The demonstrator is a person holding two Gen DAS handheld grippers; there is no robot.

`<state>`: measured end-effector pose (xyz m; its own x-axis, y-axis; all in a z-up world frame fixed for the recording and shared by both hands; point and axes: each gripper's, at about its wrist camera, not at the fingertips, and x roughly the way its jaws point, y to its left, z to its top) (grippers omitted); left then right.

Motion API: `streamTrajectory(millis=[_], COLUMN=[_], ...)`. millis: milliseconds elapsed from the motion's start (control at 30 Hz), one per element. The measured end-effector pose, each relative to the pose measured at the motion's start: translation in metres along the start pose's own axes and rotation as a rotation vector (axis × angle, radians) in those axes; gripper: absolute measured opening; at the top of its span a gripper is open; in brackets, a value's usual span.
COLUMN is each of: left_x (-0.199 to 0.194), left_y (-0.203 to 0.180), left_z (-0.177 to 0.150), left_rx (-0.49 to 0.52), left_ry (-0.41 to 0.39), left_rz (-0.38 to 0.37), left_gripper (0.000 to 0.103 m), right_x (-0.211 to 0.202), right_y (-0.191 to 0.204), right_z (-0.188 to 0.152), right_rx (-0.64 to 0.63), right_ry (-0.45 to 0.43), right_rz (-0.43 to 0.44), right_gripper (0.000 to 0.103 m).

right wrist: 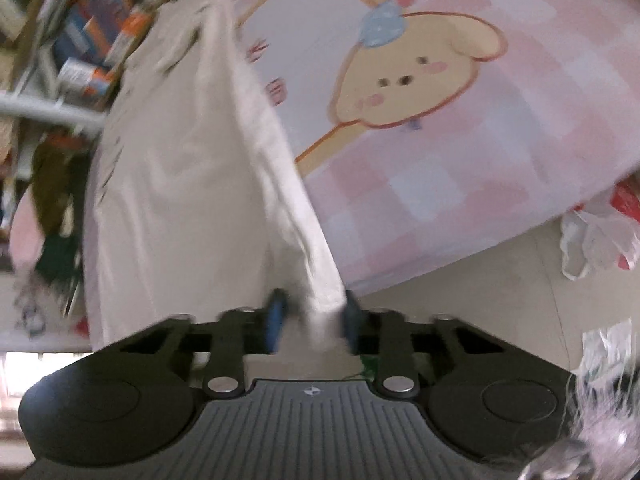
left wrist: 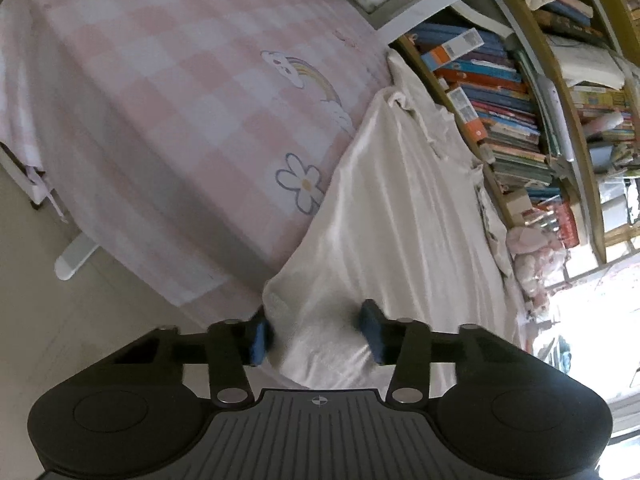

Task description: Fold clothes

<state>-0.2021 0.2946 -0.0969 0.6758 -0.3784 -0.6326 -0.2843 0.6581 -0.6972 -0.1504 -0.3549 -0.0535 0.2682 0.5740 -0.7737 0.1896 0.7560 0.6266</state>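
Nearest us, our left gripper (left wrist: 316, 330) stands wide, the cream garment's (left wrist: 392, 216) near edge lying between its blue pads (left wrist: 258, 338) unpinched. Our right gripper (right wrist: 312, 320) is narrowed on a bunched corner of the same garment (right wrist: 176, 184), lifting it in a taut ridge. Beyond, the cloth stretches over the pink checked bedsheet (left wrist: 160, 100) toward the bookshelf (left wrist: 500, 100). We judge a fold is underway; next, the left needs a firm pinch so both edges travel together.

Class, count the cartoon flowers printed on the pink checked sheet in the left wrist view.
1: a white flower beside the cream garment's edge. The garment may hide others.
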Motion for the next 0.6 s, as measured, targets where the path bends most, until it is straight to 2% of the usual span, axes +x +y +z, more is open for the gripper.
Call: streamTrajectory(millis=[167, 233, 600], left_x=[-0.012, -0.016, -0.046], left_y=[-0.004, -0.008, -0.022], left_z=[-0.004, -0.005, -0.017], left_rx=[-0.005, -0.004, 0.042], left_ry=[-0.029, -0.039, -0.036], left_rz=[0.008, 0.01, 0.041], left_gripper=[0.012, 0.008, 0.006], right_x=[-0.011, -0.017, -0.035], right_y=[0.013, 0.013, 0.006], right_z=[0.0, 0.001, -0.004], right_rx=[-0.152, -0.166, -0.188], right_ry=[0.022, 0.019, 0.049], right_rz=[0.02, 0.036, 0.09], right_gripper=[0.008, 0.007, 0.007])
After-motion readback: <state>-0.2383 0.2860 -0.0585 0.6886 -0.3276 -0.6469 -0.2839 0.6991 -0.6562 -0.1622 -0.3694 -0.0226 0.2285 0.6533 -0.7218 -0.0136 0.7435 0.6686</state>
